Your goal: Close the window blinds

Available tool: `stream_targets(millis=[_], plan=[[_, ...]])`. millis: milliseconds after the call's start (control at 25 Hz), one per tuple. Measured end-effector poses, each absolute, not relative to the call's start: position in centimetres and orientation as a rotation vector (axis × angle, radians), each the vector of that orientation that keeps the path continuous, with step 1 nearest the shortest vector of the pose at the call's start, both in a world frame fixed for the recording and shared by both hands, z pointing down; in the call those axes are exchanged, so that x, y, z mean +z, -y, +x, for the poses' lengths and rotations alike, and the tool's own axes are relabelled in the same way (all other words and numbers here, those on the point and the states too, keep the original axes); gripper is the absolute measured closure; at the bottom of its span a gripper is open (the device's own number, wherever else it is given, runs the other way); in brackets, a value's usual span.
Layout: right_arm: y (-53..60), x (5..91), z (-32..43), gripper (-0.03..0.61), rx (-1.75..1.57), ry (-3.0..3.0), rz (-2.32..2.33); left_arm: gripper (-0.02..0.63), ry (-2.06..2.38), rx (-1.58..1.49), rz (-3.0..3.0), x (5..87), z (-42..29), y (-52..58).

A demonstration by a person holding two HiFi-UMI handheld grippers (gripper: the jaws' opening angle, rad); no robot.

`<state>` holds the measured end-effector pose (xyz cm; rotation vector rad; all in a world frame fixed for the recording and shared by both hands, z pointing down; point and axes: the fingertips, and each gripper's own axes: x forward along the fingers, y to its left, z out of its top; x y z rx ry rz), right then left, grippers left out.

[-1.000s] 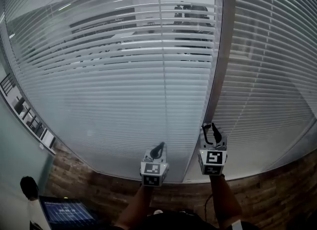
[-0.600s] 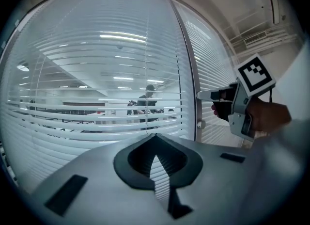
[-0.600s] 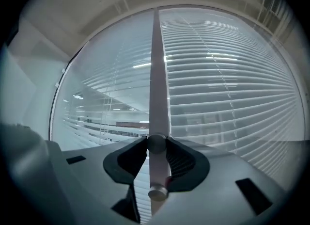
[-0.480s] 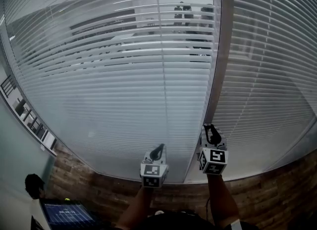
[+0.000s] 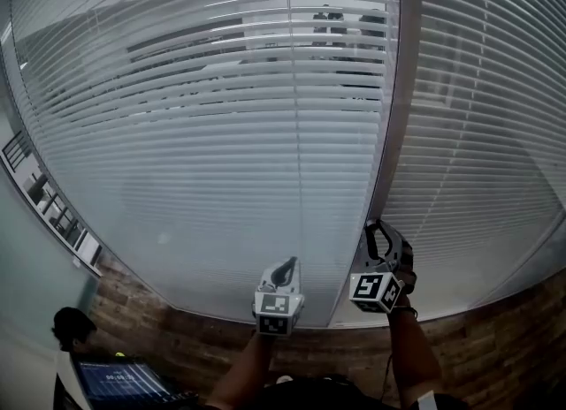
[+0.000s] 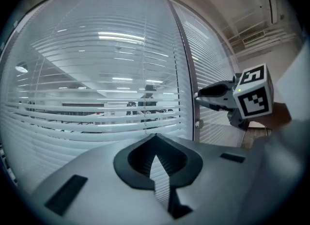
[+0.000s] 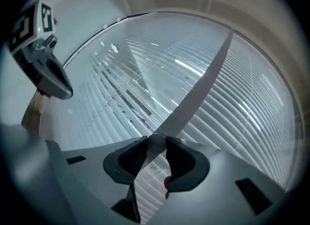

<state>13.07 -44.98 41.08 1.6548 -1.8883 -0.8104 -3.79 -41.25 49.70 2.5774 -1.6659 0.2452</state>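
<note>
Horizontal slat blinds (image 5: 221, 134) cover the big window, and a second set (image 5: 478, 134) hangs right of the grey mullion (image 5: 396, 90). The upper slats are tilted enough to show a room behind. My right gripper (image 5: 375, 227) points up along the foot of the mullion. In the right gripper view its jaws (image 7: 156, 144) press from both sides on a round grey rod end, the blind wand (image 7: 156, 141). To its left, my left gripper (image 5: 285, 265) points at the blinds, its jaws (image 6: 155, 139) together with nothing between them.
A brick-patterned wall (image 5: 177, 337) runs under the window. A lit laptop screen (image 5: 119, 380) and a person's head (image 5: 71, 324) are at the lower left. Framed panels (image 5: 53, 209) line the left wall. People (image 5: 340, 19) stand behind the glass.
My right gripper has tilted and shifted slightly right, and its jaws have narrowed onto the rod. The left gripper has barely moved. The person at lower left has shifted right.
</note>
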Motion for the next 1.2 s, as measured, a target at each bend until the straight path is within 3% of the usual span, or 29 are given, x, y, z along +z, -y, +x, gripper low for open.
stream_targets(millis=[360, 480, 720, 920, 1040, 1200], plan=[[45.2, 41.7, 13.0, 0.449, -1.103, 1.601, 1.356, 0.62, 1.653, 0.248, 2.583, 49.4, -3.7, 40.9], [44.5, 41.5, 13.1, 0.448, -0.943, 1.817, 1.515, 0.62, 1.648, 0.241, 2.572, 49.6, -3.7, 40.6], [44.5, 41.3, 13.9, 0.439, -0.185, 2.418, 1.904, 0.621, 1.65, 0.234, 2.577, 49.7, -3.7, 40.6], [45.2, 41.4, 14.5, 0.437, 0.206, 2.515, 2.041, 0.621, 1.643, 0.241, 2.571, 49.7, -3.5, 40.4], [45.2, 41.6, 14.9, 0.448, 0.224, 2.502, 2.079, 0.62, 1.66, 0.247, 2.575, 50.0, -3.8, 40.5], [45.4, 41.3, 14.5, 0.449, -0.053, 2.424, 2.027, 0.62, 1.666, 0.247, 2.57, 50.0, -4.1, 40.5]])
